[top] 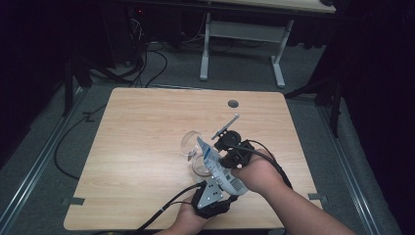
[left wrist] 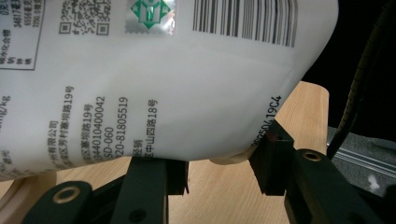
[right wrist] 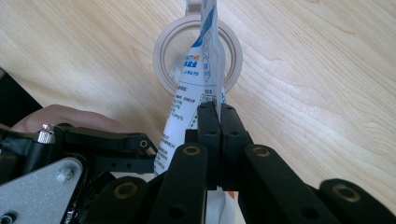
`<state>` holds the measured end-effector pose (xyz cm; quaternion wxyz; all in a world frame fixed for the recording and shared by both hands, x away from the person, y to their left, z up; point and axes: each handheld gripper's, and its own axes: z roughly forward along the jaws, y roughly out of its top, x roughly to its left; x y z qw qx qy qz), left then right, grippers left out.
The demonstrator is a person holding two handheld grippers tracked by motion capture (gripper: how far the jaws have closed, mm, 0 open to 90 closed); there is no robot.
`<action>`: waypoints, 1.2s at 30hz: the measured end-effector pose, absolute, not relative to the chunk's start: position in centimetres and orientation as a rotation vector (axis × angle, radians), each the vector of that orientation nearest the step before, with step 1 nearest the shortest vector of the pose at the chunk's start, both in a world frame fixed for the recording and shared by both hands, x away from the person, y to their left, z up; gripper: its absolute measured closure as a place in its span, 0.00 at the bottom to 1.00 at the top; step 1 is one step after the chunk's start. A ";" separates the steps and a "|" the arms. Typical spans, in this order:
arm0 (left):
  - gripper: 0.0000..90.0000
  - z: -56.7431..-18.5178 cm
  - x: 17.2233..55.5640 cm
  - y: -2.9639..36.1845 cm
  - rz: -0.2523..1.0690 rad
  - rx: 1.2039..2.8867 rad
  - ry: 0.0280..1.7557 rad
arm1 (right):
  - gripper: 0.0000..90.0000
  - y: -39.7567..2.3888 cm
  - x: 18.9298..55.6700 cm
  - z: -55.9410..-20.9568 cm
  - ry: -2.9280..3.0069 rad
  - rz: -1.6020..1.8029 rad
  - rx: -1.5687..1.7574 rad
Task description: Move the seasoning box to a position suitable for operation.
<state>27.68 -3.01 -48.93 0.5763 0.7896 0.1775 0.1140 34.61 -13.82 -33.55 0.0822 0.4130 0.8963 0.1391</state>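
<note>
Here the work in hand looks like pouring from a white printed pouch [top: 219, 166] into a clear glass jar [top: 200, 165] on the desk [top: 147, 147], and I judge it at mid-pour. The pouch is already lifted and tipped, its top end down at the jar's mouth. What remains, as I read it, is emptying the pouch and setting it down. Whether anything is flowing cannot be told.

The right gripper [right wrist: 218, 114] has its jaws pressed together on the pouch's thin edge, pinching the film flat. The left gripper [left wrist: 219, 168] sits under the pouch's bulging lower end; its jaws stand partly apart, one either side of the bottom corner, and whether the pads [left wrist: 271, 158] actually press the pouch I cannot tell.

The high view gives the layout: both hands near the desk's front edge, the jar just beyond them, and a second clear glass vessel [top: 192, 142] just behind it. The right gripper view looks straight down the pouch into the jar's round rim [right wrist: 163, 60]. The left gripper view brings up the pouch's back: a barcode [left wrist: 243, 18], a green seal [left wrist: 149, 11] and printed address lines.
</note>
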 end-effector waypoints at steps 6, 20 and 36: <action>0.69 -48.8 27.7 -2.9 0.266 1.850 0.411 | 1.00 -13.6 34.6 -33.5 2.674 0.417 1.236; 0.69 -48.8 27.9 -2.9 0.258 1.851 0.404 | 1.00 -13.6 34.8 -33.5 2.682 0.415 1.223; 0.69 -48.7 27.9 -2.8 0.252 1.845 0.399 | 1.00 -13.5 34.8 -33.4 2.684 0.416 1.220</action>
